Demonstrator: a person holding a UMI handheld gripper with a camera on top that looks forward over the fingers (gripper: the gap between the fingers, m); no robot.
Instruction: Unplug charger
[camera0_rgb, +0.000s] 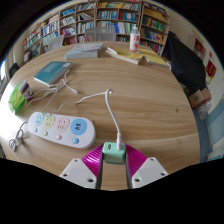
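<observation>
A small mint-green charger (113, 152) with a white cable (108, 110) sits between my fingertips, just above the wooden table (150, 100). My gripper (113, 158) is shut on it, with both magenta pads (93, 160) pressing its sides. The cable runs from the charger's top away across the table toward the left. A white power strip (60, 127) with coloured sockets lies flat to the left of the fingers. The charger is apart from it.
A green object (17, 98) and a teal book (52, 72) lie far left. A grey box (88, 48), a white bottle (134, 40) and a wooden piece (125, 57) stand at the far side. A black chair (185, 60) is right; bookshelves (100, 18) line the back.
</observation>
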